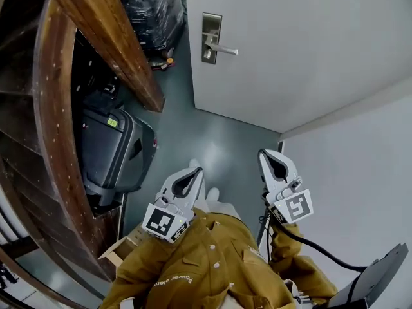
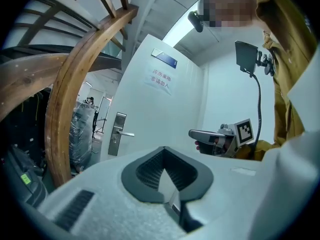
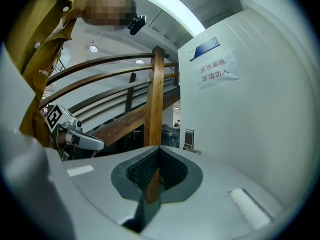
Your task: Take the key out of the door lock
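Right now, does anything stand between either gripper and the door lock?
Nothing visible does. Only floor lies between the left gripper, the right gripper and the door lock. The wooden stair rail and dark suitcase stand left of that path. The key is too small to make out.

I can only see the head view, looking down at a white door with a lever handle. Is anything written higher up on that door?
Observer: Yes. The left gripper view shows a paper sign on the door, well above the handle, with a small blue plate over it.
Operator: Are those two white tongs gripping anything?
Observer: No. Each gripper view shows its jaws together with nothing between them, on both the left tongs and the right tongs.
Operator: What is overhead?
Observer: A long lit strip light on the ceiling, seen in the right gripper view.
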`<control>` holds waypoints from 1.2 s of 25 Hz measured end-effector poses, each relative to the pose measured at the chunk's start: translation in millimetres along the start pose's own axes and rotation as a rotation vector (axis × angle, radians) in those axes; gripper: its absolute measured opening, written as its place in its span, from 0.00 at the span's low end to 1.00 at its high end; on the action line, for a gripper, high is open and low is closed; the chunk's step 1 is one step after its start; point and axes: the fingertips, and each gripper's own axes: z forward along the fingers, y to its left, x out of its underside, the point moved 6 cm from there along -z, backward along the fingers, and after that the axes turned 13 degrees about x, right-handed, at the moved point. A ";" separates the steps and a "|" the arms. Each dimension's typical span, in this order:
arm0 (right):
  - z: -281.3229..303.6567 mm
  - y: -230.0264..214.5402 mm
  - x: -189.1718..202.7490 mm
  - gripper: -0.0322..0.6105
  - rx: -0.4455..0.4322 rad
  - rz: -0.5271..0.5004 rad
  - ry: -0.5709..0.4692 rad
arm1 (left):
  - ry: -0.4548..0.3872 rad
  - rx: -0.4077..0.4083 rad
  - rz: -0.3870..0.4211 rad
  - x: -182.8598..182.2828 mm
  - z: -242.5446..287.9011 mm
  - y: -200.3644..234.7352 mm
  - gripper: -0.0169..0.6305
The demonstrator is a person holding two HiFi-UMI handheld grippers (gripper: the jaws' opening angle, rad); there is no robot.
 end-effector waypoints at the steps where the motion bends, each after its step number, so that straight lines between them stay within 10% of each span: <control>1: 19.2 -6.4 -0.2 0.06 -0.013 -0.016 0.004 | -0.005 -0.002 -0.005 -2.1 8.3 14.0 0.02; 12: 230.7 -57.7 -7.6 0.06 -0.220 -0.276 0.195 | -0.054 0.056 -0.022 -39.1 75.5 130.0 0.02; 15: 283.4 -71.0 -3.2 0.29 -0.296 -0.283 0.243 | -0.064 0.035 -0.024 -47.3 82.1 147.8 0.02; 22: 375.4 -116.8 41.3 0.45 -0.307 -0.519 0.361 | -0.082 -0.054 -0.039 -56.8 89.3 167.9 0.02; 27: 405.9 -123.3 74.9 0.44 -0.363 -0.596 0.517 | -0.087 -0.094 -0.045 -58.7 93.3 175.3 0.02; 30: 409.4 -126.4 78.5 0.27 -0.362 -0.605 0.506 | -0.099 -0.086 -0.082 -55.3 97.5 180.5 0.02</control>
